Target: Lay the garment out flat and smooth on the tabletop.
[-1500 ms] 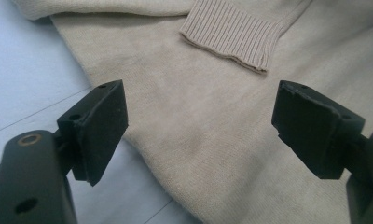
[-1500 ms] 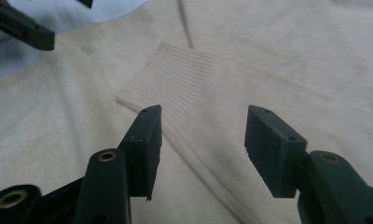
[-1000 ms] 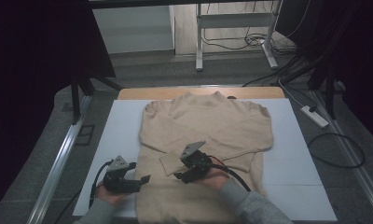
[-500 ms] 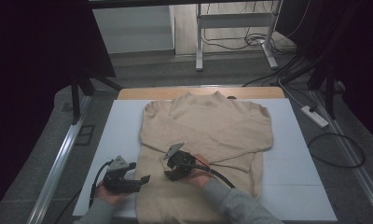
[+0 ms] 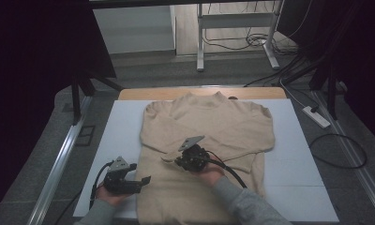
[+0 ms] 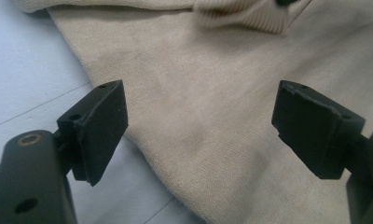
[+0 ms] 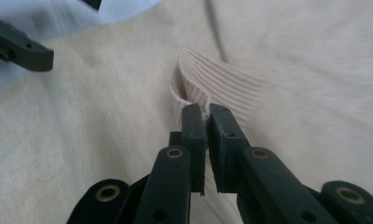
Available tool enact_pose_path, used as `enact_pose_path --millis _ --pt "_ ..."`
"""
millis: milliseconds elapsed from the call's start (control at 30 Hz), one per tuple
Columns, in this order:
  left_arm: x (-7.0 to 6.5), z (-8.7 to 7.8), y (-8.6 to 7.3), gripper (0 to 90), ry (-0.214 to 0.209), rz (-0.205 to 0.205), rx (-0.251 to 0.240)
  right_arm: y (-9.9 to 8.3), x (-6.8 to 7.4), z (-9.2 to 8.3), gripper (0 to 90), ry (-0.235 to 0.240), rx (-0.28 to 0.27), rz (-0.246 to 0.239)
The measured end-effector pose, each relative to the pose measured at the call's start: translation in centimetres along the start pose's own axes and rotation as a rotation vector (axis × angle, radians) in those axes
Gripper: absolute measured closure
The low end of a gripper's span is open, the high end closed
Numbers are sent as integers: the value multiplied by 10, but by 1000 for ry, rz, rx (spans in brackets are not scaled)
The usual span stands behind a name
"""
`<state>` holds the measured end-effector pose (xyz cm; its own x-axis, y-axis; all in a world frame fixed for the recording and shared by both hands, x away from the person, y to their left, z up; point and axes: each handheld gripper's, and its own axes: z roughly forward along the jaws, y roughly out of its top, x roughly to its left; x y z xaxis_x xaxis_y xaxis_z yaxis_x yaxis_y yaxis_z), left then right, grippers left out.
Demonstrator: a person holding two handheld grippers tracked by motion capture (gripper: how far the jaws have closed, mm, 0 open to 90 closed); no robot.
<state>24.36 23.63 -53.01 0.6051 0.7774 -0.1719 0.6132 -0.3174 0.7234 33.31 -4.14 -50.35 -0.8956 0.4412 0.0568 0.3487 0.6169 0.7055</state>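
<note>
Beige sweater (image 5: 209,136) lies flat, front up, on white table cover (image 5: 298,159), neck away from person, one sleeve folded across chest. Right gripper (image 5: 172,161) over sweater middle, jaws just closing, now pinched on ribbed cuff (image 7: 208,86) of that sleeve. Left gripper (image 5: 147,179) at sweater's lower left edge, jaws wide apart, nothing between pads, fabric edge beneath.

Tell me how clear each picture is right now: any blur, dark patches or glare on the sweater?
High view: dim, with near-black sides, but the sweater on the white mat is evenly lit, no glare. Left gripper view: the open left claw is crisp, the knit beyond it slightly soft. Right gripper view: the right claw, its jaws just closed on the ribbed cuff, is sharp; the fabric towards the edges is blurred.
</note>
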Motion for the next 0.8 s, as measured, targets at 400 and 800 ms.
enact_pose_path --millis 400,800 --pt "0 0 0 180 2 -1 0 -8 -25 -31 848 -50 -68 70" --pt "0 -1 -1 181 4 -1 -1 -28 -49 -65 848 -131 -91 132"
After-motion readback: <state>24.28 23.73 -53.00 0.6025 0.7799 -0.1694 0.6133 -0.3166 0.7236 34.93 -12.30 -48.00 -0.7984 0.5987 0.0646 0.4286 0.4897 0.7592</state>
